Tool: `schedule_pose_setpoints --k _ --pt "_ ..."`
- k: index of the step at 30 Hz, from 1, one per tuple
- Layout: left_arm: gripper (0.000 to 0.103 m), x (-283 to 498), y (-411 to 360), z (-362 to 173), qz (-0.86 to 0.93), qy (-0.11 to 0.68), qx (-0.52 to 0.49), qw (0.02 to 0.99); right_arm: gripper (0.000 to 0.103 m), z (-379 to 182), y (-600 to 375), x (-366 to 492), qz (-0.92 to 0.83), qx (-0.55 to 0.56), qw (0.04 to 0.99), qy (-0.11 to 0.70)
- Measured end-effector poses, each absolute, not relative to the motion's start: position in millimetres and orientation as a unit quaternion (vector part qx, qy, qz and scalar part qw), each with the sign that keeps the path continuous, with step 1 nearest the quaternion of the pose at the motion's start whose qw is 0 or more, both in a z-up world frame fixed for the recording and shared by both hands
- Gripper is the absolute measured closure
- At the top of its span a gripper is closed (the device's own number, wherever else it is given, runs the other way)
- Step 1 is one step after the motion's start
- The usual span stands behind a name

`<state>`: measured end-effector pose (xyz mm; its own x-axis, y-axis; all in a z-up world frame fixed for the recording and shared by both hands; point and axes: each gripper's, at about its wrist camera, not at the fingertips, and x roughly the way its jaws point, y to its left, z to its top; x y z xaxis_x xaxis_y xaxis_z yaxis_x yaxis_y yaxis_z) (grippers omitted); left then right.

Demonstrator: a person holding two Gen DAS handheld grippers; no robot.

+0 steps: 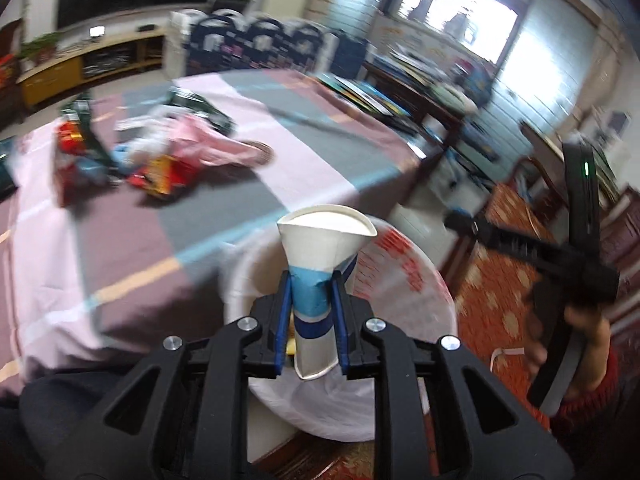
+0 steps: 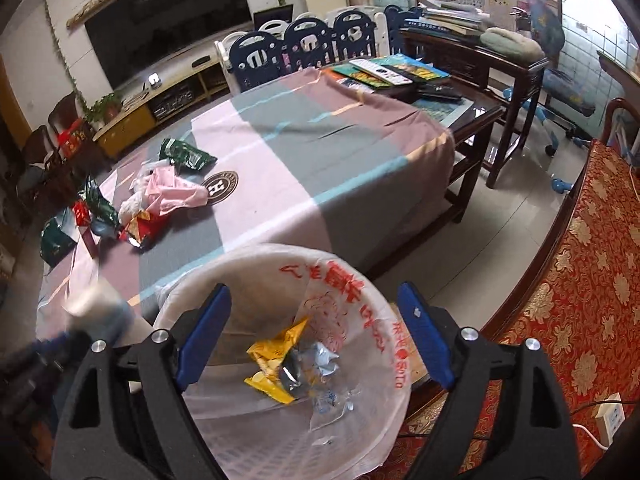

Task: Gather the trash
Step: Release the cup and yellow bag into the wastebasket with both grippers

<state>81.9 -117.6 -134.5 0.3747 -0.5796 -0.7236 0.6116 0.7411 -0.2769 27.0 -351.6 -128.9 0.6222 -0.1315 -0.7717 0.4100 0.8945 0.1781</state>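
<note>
While left hand-held gripper (image 1: pixel 310 300) pinches paper cup (image 1: pixel 320 256), bin (image 2: pixel 372 292) below.

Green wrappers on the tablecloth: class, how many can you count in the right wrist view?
3. One green wrapper lies behind the pink bag; a second stands left of the pile; a third lies at the table's left edge. Others may hide under the pile.

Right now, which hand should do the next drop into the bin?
Left. The left gripper is shut on the squashed paper cup, poised above the lined trash bin. The right gripper hangs open and empty over the same bin.
</note>
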Motion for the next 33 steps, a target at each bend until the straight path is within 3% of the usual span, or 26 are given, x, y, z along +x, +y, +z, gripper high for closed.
schedule_pose_setpoints --k 2,4,5,6,12,20,29,33 --pt "0.079 75 -137 -145 -0.402 0.444 0.037 0.8 0.019 -128 -353 28 -0.155 0.172 0.883 0.407" --pt "0.042 72 -145 -151 -0.406 0.45 0.052 0.794 0.019 -130 -354 29 -0.153 0.179 0.882 0.409" --pt "0.017 71 -146 -152 -0.391 0.445 0.06 0.803 0.019 -131 -354 29 -0.151 0.18 0.882 0.409" --pt "0.015 71 -143 -151 -0.379 0.437 0.062 0.813 0.019 -133 -353 30 -0.15 0.18 0.882 0.41" --pt "0.014 113 -97 -152 -0.253 0.426 0.05 0.867 0.019 -139 -347 39 -0.14 0.182 0.878 0.42" --pt "0.009 249 15 -153 -0.046 0.414 0.007 0.909 0.019 -150 -337 54 -0.132 0.175 0.873 0.436" --pt "0.008 350 15 -194 -0.163 0.401 0.213 0.876 0.019 -178 -340 71 -0.143 0.191 0.85 0.469" --pt "0.012 361 7 -206 -0.196 0.413 0.204 0.866 0.019 -186 -340 77 -0.141 0.201 0.842 0.48"
